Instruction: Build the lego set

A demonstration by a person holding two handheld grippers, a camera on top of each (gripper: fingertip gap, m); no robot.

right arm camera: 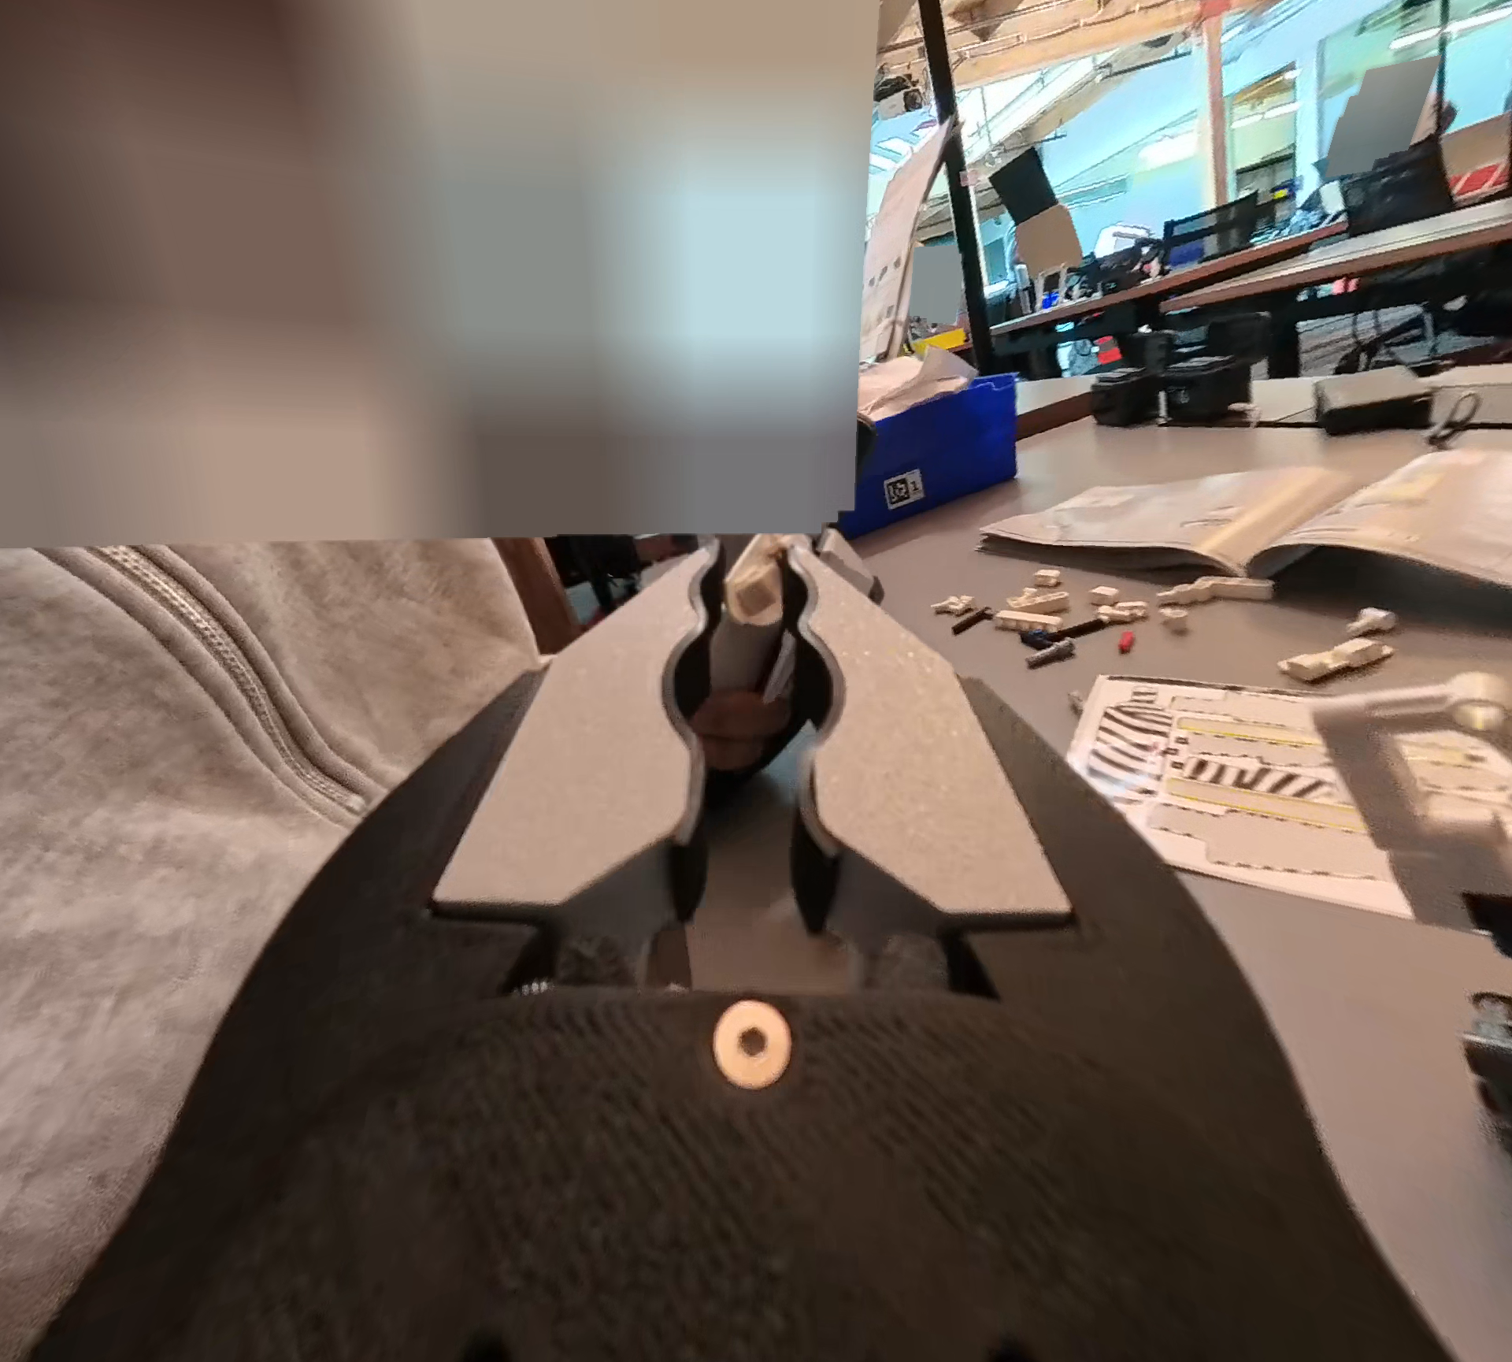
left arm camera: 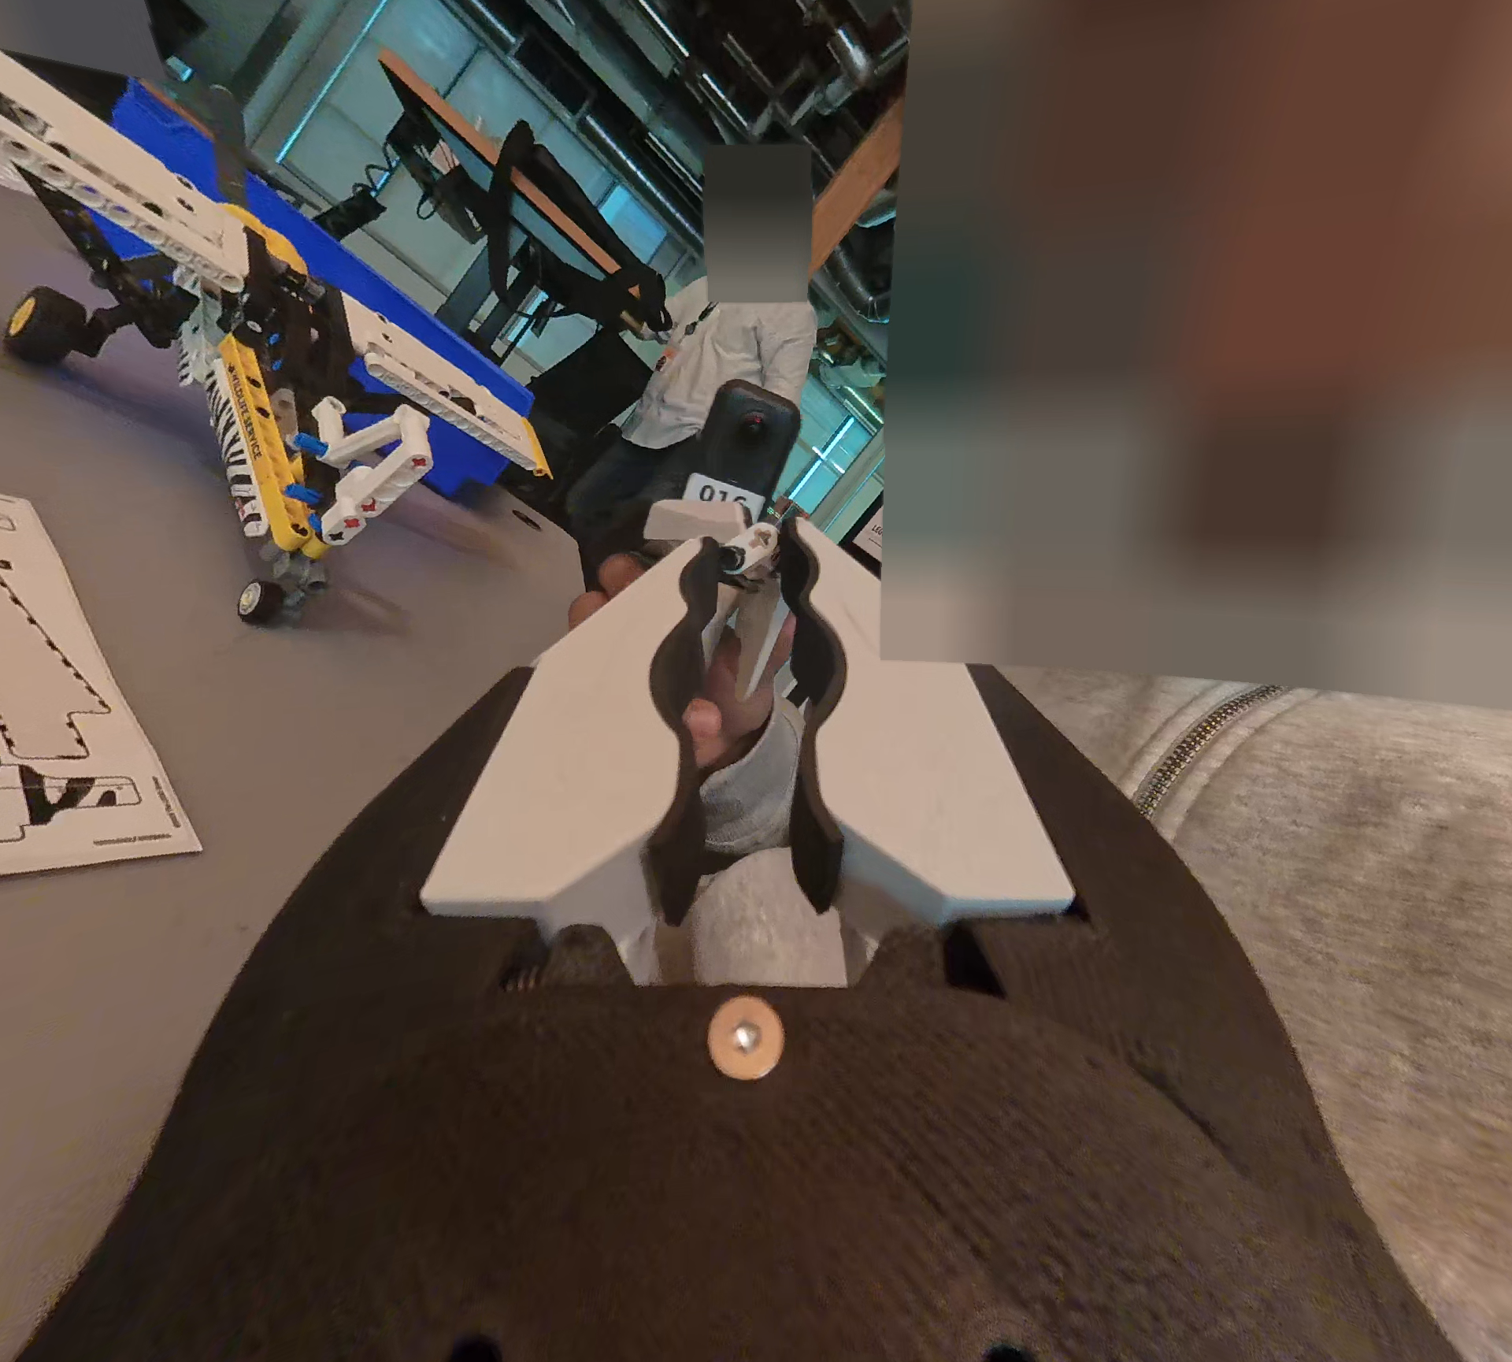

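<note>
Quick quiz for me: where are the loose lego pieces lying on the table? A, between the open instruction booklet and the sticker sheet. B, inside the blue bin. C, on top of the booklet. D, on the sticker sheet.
A: in the right wrist view the loose pieces lie on the bare grey table, in front of the open booklet and beyond the sticker sheet.

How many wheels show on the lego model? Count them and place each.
2. A large black wheel at the far left end of the model; a small wheel under its near yellow end. Others may be hidden behind it.
</note>
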